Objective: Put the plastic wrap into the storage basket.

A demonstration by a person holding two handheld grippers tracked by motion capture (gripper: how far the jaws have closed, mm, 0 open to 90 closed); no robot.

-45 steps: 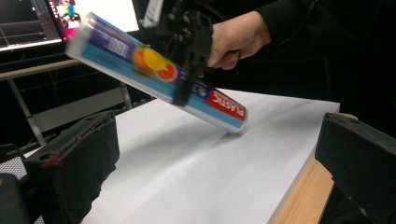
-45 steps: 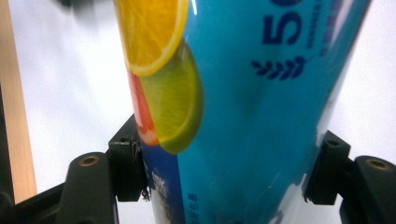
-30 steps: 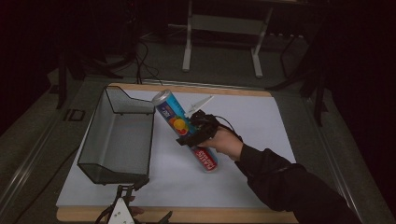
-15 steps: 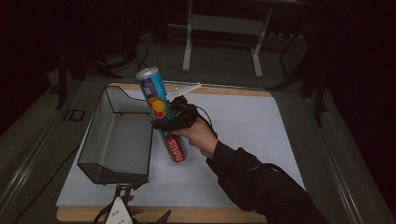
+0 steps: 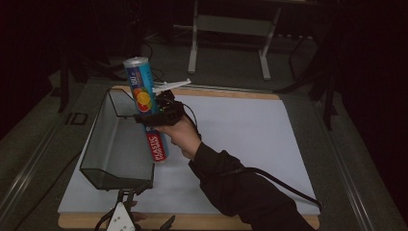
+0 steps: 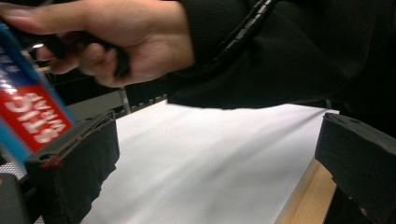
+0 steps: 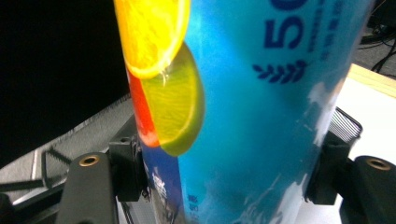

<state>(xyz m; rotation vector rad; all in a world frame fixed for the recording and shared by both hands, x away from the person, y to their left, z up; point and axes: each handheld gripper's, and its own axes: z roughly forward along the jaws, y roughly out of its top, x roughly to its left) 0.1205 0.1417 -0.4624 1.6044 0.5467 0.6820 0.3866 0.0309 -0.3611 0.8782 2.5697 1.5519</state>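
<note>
At the desk's near edge the left tool (image 5: 126, 222) rests with jaws spread wide on nothing. Farther in, the right tool (image 5: 161, 113) is clamped around the middle of a tall blue can (image 5: 144, 108) (nearly upright, top tilted left), held above the right rim of the mesh basket (image 5: 103, 159).

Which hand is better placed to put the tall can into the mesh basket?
The right. The right gripper is shut on the can and holds it at the rim of the mesh basket. The left gripper is open and holds nothing, at the table's near edge.
</note>
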